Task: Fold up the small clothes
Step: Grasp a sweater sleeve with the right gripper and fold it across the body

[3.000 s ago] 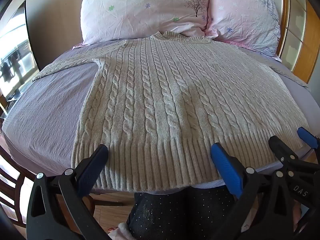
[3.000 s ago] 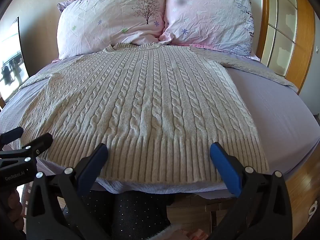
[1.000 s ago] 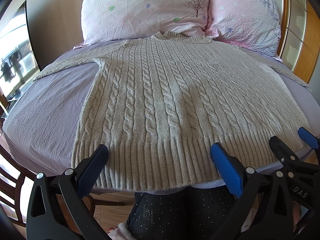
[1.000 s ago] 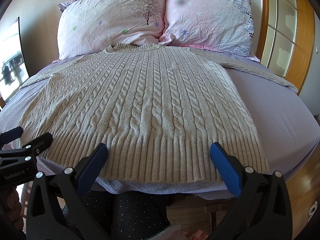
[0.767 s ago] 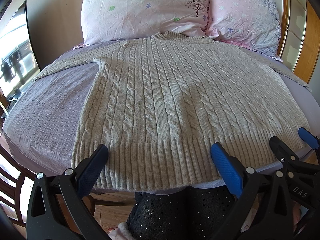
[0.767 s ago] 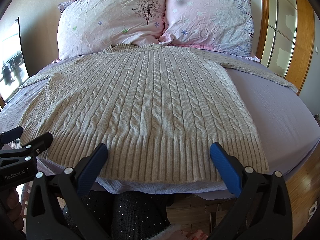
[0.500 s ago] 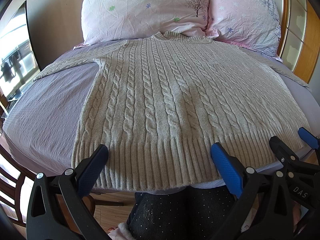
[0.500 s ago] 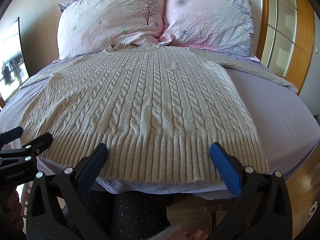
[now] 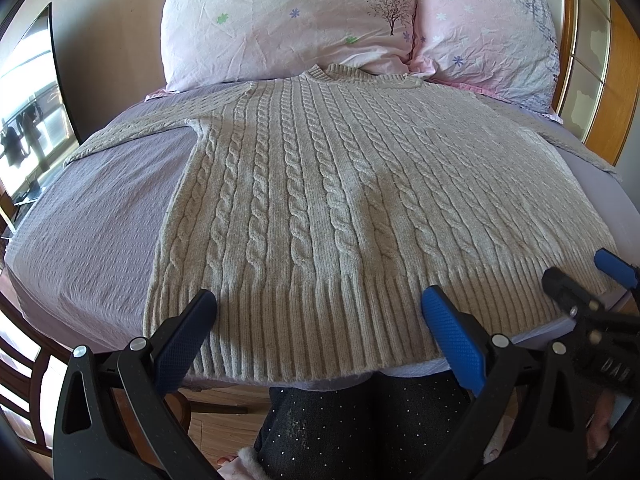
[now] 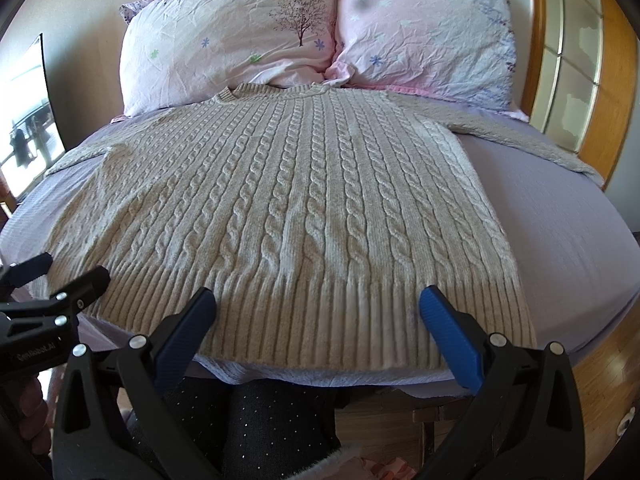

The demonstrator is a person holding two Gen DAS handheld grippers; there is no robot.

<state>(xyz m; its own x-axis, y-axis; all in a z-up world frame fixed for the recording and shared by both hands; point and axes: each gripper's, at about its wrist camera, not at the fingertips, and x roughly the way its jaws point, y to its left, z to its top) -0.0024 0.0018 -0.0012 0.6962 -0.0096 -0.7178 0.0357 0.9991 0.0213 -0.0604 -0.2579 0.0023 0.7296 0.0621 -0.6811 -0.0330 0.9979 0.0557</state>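
Observation:
A grey cable-knit sweater [image 9: 320, 200] lies flat, front up, on the bed, collar toward the pillows, both sleeves spread out sideways. It also shows in the right wrist view [image 10: 288, 216]. My left gripper [image 9: 320, 312] is open and empty, hovering just above the ribbed hem near its left half. My right gripper [image 10: 320, 308] is open and empty above the hem's right half. The right gripper also shows at the right edge of the left wrist view [image 9: 588, 280]; the left gripper shows at the left edge of the right wrist view [image 10: 52, 276].
The bed has a lilac sheet [image 9: 92, 224] [image 10: 560, 216]. Two pink flowered pillows [image 9: 288, 20] [image 10: 424, 32] lean on the wooden headboard [image 10: 608, 80]. A wooden chair [image 9: 24, 360] stands at the bed's left. The person's dark trousers [image 9: 360, 420] are at the near edge.

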